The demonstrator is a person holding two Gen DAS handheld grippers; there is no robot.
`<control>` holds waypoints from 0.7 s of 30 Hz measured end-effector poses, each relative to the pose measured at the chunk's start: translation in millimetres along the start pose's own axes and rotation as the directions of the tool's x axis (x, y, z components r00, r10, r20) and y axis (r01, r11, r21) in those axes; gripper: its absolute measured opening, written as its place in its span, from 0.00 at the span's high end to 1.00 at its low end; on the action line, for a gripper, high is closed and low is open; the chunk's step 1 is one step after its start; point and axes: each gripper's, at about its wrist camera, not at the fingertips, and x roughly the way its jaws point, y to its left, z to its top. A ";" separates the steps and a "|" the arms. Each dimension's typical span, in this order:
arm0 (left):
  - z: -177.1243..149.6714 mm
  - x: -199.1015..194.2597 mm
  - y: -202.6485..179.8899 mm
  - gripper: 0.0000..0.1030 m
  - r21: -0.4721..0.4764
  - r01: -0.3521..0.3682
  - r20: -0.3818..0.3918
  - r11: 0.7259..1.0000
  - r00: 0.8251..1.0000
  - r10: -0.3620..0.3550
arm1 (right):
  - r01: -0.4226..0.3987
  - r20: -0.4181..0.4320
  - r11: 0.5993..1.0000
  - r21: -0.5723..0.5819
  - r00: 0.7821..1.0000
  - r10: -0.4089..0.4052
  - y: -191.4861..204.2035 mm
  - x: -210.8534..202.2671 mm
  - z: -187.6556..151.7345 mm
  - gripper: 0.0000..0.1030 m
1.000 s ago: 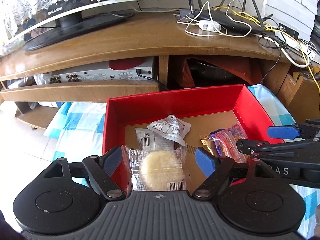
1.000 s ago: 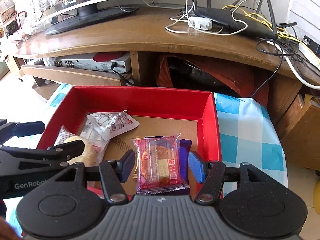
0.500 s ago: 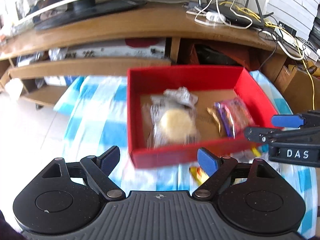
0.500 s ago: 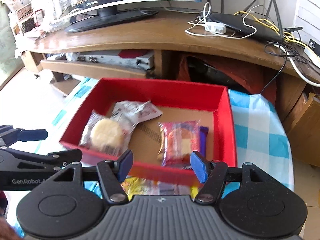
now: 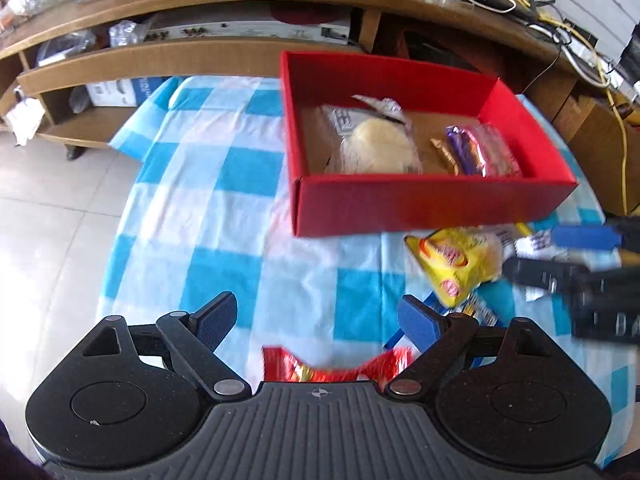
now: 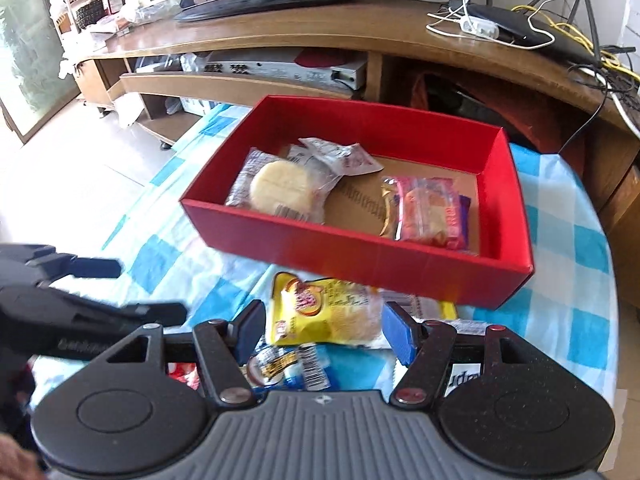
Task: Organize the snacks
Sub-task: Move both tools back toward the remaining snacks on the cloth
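Left wrist view: the red box (image 5: 420, 204) sits in the upper middle of the frame on a blue-and-white checked cloth (image 5: 208, 216). Inside it, on a brown cardboard floor, a round pale cake in clear wrap (image 5: 378, 148) lies toward the left, with a crumpled silver-white packet (image 5: 380, 106) just behind it. Toward the box's right end lie a purple-wrapped snack (image 5: 466, 148) and a pink packet (image 5: 498, 152), side by side and touching. Below the box, outside it, a yellow snack bag (image 5: 460, 264) lies on the cloth at right of centre. At the bottom centre a red wrapper (image 5: 340, 368) shows partly, cut off by the gripper body. The left gripper (image 5: 316, 320) has its jaws opening, with nothing pressed by its blue pads; the red wrapper lies low between them. The right gripper (image 5: 572, 256) enters blurred at the right edge, beside the yellow bag.

Right wrist view: the red box (image 6: 360, 248) fills the middle, holding the round cake (image 6: 282, 188) at left, the silver-white packet (image 6: 340, 156) behind it, and the pink packet (image 6: 428, 212) over the purple one at right. The right gripper (image 6: 324, 332) stands apart with the yellow snack bag (image 6: 320, 312) between its pads, which do not visibly press on it. Small packets (image 6: 288, 368) lie under the bag. The left gripper (image 6: 100, 288) shows blurred at the left edge.
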 end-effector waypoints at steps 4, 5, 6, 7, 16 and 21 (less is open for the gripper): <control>3.6 16.5 -0.4 0.11 0.007 0.070 -0.023 0.998 0.997 -0.069 | -0.004 -0.009 1.000 0.006 1.000 0.004 2.2 -0.1 -4.4 0.31; 3.3 20.1 -1.7 0.11 0.017 0.081 -0.033 0.997 0.996 -0.080 | -0.003 -0.012 1.000 0.010 1.000 0.003 1.5 -0.1 -5.6 0.31; 1.6 23.2 -2.6 0.11 0.027 0.092 -0.046 0.995 0.995 -0.090 | -0.003 -0.015 1.000 0.013 1.000 0.003 0.6 -0.3 -6.6 0.31; -0.5 25.7 -3.5 0.11 0.037 0.098 -0.060 0.994 0.994 -0.096 | -0.002 -0.017 1.000 0.017 1.000 0.003 -1.0 -0.2 -7.5 0.31; -34.2 17.0 10.2 0.11 0.043 0.119 -0.174 0.992 0.979 -0.110 | 0.002 -0.033 0.998 0.064 0.999 0.000 -16.3 -1.1 -11.1 0.31; -53.7 2.3 13.0 0.11 0.028 0.150 -0.209 0.988 0.968 -0.141 | -0.006 -0.032 0.997 0.079 0.999 0.009 -20.4 -5.7 -13.4 0.30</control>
